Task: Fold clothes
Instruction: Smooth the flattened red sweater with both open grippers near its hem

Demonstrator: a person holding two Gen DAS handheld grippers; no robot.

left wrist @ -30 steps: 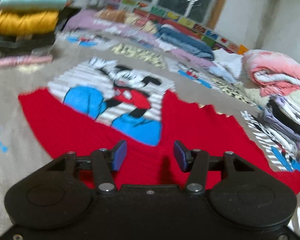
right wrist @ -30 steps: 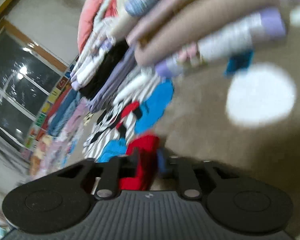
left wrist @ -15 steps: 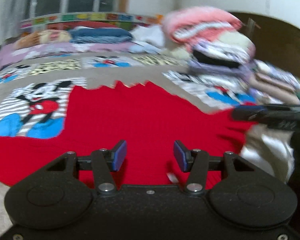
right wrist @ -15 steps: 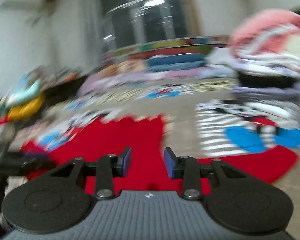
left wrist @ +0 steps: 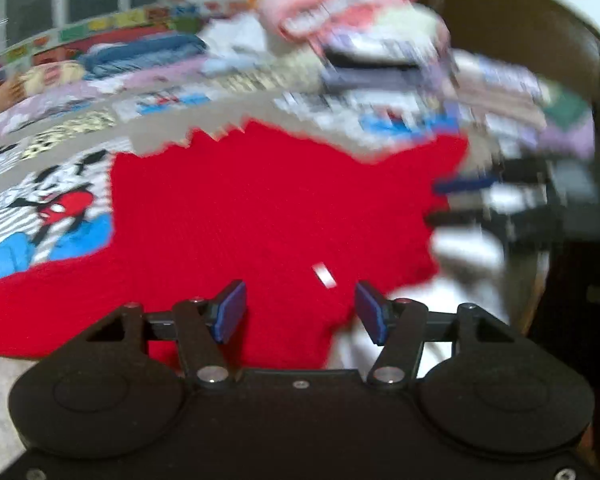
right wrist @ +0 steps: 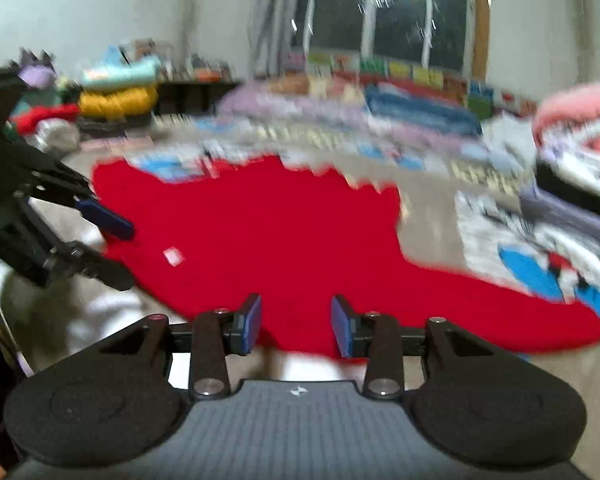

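No readable writing anywhere; frames are motion-blurred. Only label-like item is a small white tag [left wrist: 324, 275] on the red garment [left wrist: 268, 216], text not legible. The garment lies flat on the bed [right wrist: 432, 240], over a cartoon-mouse print bedspread [left wrist: 48, 216]. In the right wrist view its long axis runs from upper left to lower right, ending in a rounded red lobe at the lower right; the far edge looks jagged, though blur may be causing that. The near edge sits just ahead of both tools, with something white [right wrist: 100, 312] showing below it, blurred beyond telling what. Left tool [left wrist: 300, 312]: fingers spread wide, nothing between them, hovering over the near part of the garment by the tag. Right tool [right wrist: 296, 324]: fingers also apart, empty, over the near hem. In the right wrist view the left tool shows at the left edge, over the garment's left end; in the left wrist view the right tool [left wrist: 460, 200] is a blur at the garment's right edge. Open bedspread left and right of the garment. Stacked folded clothes [right wrist: 576, 148] crowd the right side, close to the garment's edge. More piles [right wrist: 118, 96] at far left, well apart. Dark window [right wrist: 388, 12] behind.
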